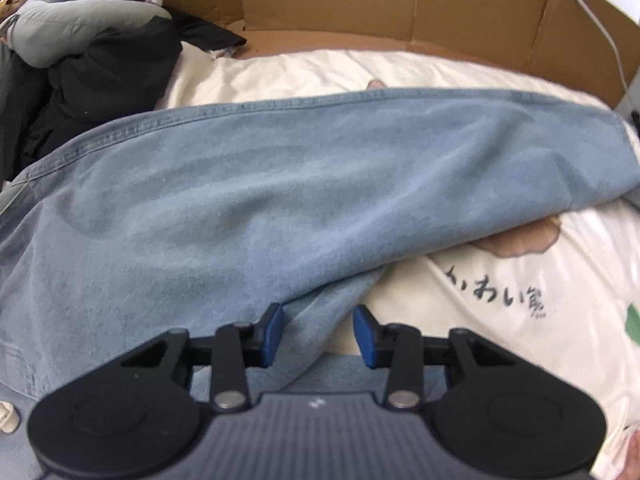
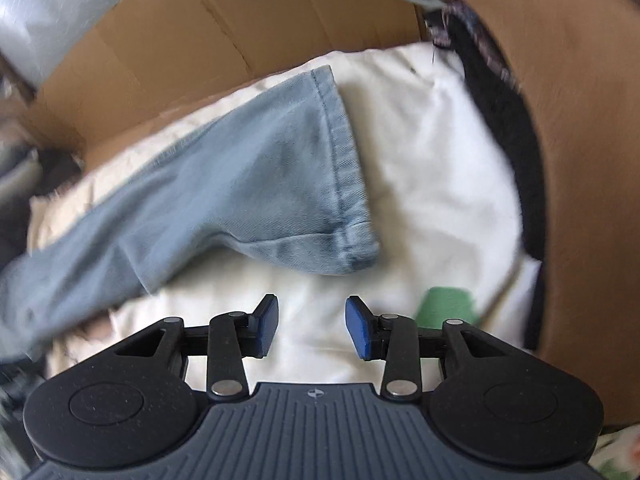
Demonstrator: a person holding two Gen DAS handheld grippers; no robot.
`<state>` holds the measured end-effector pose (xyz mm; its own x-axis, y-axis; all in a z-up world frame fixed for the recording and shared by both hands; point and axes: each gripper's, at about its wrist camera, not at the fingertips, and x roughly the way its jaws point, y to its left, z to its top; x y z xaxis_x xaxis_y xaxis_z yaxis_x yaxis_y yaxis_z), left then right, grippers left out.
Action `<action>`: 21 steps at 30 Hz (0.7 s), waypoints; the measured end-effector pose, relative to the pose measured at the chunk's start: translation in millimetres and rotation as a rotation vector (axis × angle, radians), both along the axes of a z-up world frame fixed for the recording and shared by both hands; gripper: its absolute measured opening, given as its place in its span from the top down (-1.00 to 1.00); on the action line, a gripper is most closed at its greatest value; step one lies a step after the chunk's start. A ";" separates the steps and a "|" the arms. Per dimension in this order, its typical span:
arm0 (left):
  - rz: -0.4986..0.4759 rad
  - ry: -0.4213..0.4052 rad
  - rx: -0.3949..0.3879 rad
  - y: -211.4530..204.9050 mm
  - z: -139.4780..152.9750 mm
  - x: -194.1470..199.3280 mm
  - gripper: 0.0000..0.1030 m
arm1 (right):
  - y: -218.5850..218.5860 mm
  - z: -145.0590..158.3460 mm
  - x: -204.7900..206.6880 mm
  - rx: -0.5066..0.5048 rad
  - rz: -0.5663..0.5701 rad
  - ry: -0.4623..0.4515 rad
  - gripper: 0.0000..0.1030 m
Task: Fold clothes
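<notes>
Light blue jeans (image 1: 248, 200) lie spread across a cream printed sheet (image 1: 500, 312). My left gripper (image 1: 318, 334) is open, and a fold of the denim runs between its blue pads without being pinched. In the right wrist view one jeans leg (image 2: 256, 192) ends in a hemmed cuff (image 2: 348, 208) on the cream sheet (image 2: 432, 168). My right gripper (image 2: 312, 328) hovers open just short of that cuff, with only sheet between its fingers.
A brown cardboard wall (image 1: 380, 0) borders the far side of the sheet. A pile of dark and grey clothing (image 1: 80, 60) sits at the far left. A grey cable (image 1: 608, 40) runs down the cardboard at the right. A black fabric strip (image 2: 508, 120) edges the sheet.
</notes>
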<state>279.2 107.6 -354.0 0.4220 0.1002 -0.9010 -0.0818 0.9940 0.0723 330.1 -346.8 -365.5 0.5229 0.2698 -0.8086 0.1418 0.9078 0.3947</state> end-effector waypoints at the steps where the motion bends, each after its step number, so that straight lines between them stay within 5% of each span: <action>1: -0.008 0.004 0.008 -0.7 -1.4 0.6 0.19 | -1.5 -1.7 0.9 0.025 -0.023 -0.007 -0.01; 6: -0.007 0.005 0.000 2.4 -4.6 1.5 0.23 | -10.9 -4.9 6.4 0.135 -0.120 -0.040 -0.10; 12: -0.014 -0.005 -0.010 4.7 6.1 -3.7 0.81 | -25.0 -1.9 12.5 0.197 -0.216 -0.084 -0.14; 16: -0.049 -0.016 -0.018 4.0 19.2 -10.5 0.90 | -36.8 0.1 18.8 0.254 -0.325 -0.117 -0.14; 17: -0.059 -0.021 -0.020 4.4 22.7 -13.3 0.90 | -37.9 0.0 22.7 0.255 -0.338 -0.121 -0.09; 20: -0.086 -0.028 -0.031 6.8 31.8 -21.0 0.93 | -35.0 4.6 36.7 0.168 -0.335 -0.117 0.79; 21: -0.094 -0.031 -0.033 7.4 35.3 -23.6 0.93 | -33.6 9.3 39.8 0.139 -0.325 -0.131 0.79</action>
<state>255.6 115.0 -318.6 0.4562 0.0289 -0.8894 0.0108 0.9992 0.0380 369.8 -380.4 -356.1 0.6960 0.1751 -0.6964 0.3535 0.7606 0.5445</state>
